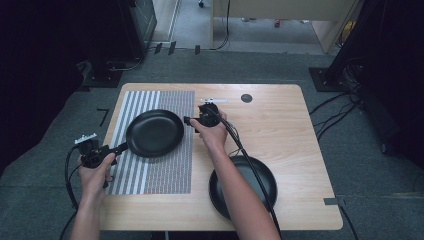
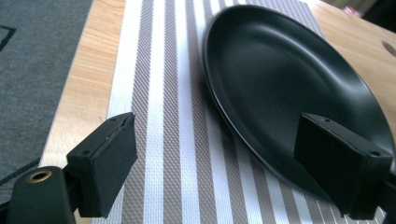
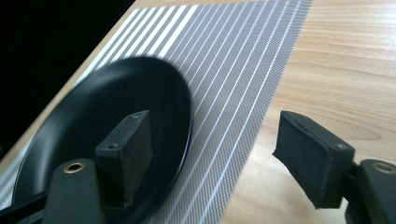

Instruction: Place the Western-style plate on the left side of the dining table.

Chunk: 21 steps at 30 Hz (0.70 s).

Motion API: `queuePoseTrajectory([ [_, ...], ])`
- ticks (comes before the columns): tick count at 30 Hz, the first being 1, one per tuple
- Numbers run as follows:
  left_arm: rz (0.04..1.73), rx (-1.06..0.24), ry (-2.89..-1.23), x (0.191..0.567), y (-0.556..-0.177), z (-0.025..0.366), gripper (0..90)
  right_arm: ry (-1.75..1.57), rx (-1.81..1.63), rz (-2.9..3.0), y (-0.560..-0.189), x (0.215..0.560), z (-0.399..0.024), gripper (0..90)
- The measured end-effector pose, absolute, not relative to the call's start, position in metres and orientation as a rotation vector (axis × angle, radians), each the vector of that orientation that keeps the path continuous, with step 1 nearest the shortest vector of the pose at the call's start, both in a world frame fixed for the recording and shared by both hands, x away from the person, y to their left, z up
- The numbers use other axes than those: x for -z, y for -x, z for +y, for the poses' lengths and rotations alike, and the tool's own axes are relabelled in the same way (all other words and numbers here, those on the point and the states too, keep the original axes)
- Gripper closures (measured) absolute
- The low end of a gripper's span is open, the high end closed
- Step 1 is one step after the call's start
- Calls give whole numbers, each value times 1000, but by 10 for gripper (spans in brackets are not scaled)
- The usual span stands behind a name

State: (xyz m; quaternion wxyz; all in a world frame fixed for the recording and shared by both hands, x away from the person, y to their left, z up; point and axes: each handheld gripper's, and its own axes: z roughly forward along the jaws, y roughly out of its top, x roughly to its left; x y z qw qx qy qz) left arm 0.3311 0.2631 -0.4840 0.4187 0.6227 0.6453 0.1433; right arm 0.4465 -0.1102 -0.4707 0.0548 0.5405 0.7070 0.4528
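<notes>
Resting flat on striped placemat (image 1: 150, 165), far-left: black plate (image 1: 154, 133). Left gripper (image 1: 121, 147) and right gripper (image 1: 188, 120) flanking the rim, jaws wide apart, holding nothing. Risk: clipping rim on retreat, sliding plate or mat off position.

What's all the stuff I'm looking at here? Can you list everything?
plate on mat: one, black, lying on the striped mat between the two grippers
near plate: one, black, at the table's near right, partly under the right forearm
mat: one, grey and white stripes, on the table's left half
table: one, light wood, with a dark round hole near its far edge
cables: several, black, on the grey floor to the right of the table
left gripper: one, black, open, at the plate's near left rim
right gripper: one, black, open, at the plate's right rim
forearms: two, coming in from the bottom edge
</notes>
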Motion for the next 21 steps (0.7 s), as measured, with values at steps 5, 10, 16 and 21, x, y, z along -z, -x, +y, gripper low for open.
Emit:
queuePoseTrajectory([
  [5,1589,-355,-1551,481,-310,262,105,-1570,-1327,2202,-433,465,-114,230],
  [10,1570,-367,-1560,478,-291,260,105,-1549,-1283,2205,-423,460,-117,224],
  [16,1547,-396,-1570,479,-272,254,106,-1527,-1257,2200,-410,453,-126,215],
  [21,1548,-416,-1613,487,-261,246,106,-1501,-1240,2187,-397,446,-136,205],
])
